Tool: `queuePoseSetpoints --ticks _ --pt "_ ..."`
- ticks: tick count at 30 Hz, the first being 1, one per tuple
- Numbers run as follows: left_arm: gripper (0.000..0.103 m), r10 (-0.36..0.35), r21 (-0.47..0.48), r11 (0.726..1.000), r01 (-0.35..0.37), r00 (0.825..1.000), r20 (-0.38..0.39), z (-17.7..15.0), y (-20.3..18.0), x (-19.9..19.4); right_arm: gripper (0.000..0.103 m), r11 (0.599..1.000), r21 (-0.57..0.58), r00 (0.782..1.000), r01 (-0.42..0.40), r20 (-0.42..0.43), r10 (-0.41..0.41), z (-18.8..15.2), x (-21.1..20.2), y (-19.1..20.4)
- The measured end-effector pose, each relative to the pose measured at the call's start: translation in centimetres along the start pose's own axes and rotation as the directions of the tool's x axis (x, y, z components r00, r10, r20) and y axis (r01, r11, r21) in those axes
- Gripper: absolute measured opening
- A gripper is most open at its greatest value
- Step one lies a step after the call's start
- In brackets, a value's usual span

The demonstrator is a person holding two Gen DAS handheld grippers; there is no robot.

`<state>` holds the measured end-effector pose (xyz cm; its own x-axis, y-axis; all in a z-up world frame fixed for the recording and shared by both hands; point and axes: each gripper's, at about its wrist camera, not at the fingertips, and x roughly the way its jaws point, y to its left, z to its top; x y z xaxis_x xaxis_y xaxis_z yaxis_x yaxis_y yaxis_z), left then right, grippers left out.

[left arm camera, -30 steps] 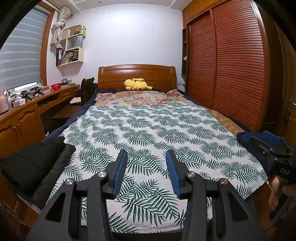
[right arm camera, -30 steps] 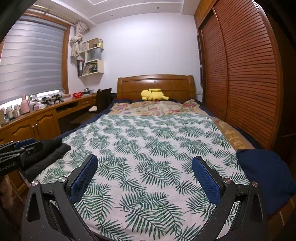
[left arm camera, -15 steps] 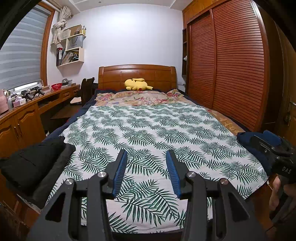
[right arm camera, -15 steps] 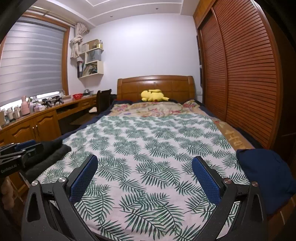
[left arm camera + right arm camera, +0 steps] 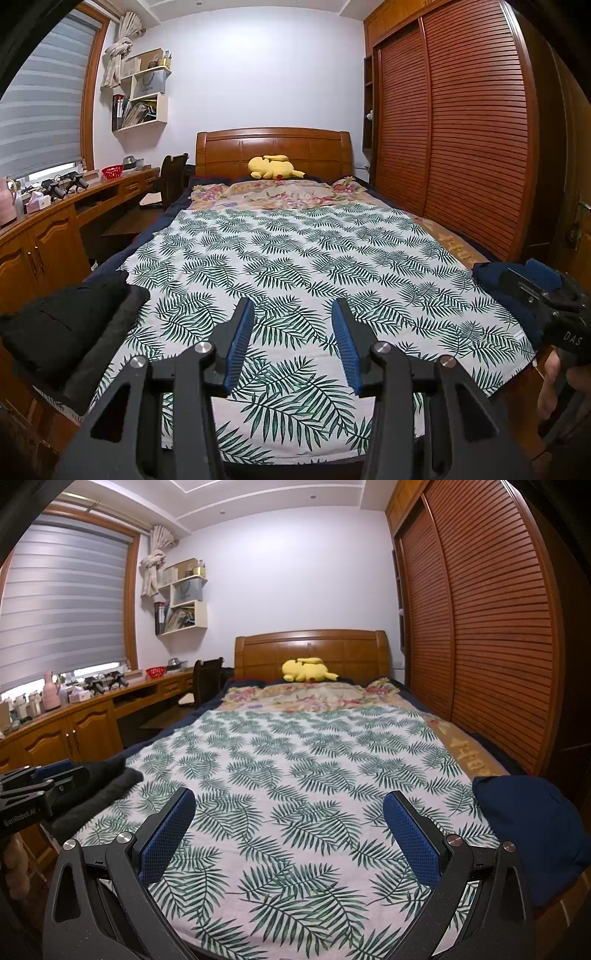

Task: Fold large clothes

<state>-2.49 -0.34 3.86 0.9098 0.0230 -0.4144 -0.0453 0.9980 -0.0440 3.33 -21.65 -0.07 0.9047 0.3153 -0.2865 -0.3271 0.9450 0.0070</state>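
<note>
1. Bed with leaf-print sheet (image 5: 295,266) spread flat. Both grippers hover over the foot end, pointing toward the headboard (image 5: 273,147).
2. Left gripper (image 5: 291,341): fingers spread partway, nothing between them, only sheet visible through the gap.
3. Right gripper (image 5: 290,834): fingers spread wide, nothing held.
4. Task's things: two clothes lots, one at each foot corner. Black clothes (image 5: 62,325) sit at the left corner as a stack that looks folded, partly over the sheet's edge. Dark blue garment (image 5: 532,827) sits at the right corner as a rounded heap; can't tell if it's folded or bunched.
5. Key relation: neither garment lies ahead of any fingers. Black stack is to the left and slightly ahead of the left gripper. Blue heap is to the right of the right gripper, level with its fingertips, near but not touching.
6. Nearer hand: left for black, right for blue. In the right wrist view the left gripper body overlaps the black stack; contact can't be judged.
7. Long axis: black stack seems to run roughly toward the headboard along the bed's left edge. Blue heap has no clear axis.
8. Stage: unclear. The bare middle of the sheet fits either a garment about to be laid out or folded pieces already set aside.
9. Yellow plush (image 5: 273,168) at the headboard and the counter (image 5: 44,229) along the left wall are well clear of the grippers.
</note>
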Motion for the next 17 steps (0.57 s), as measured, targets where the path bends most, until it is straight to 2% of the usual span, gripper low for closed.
queuePoseSetpoints --ticks 17 --pt "0.043 -0.008 0.0 1.0 0.008 1.0 0.002 0.06 -0.16 0.01 0.103 1.0 0.004 1.0 -0.001 0.001 0.001 -0.07 -0.07 0.02"
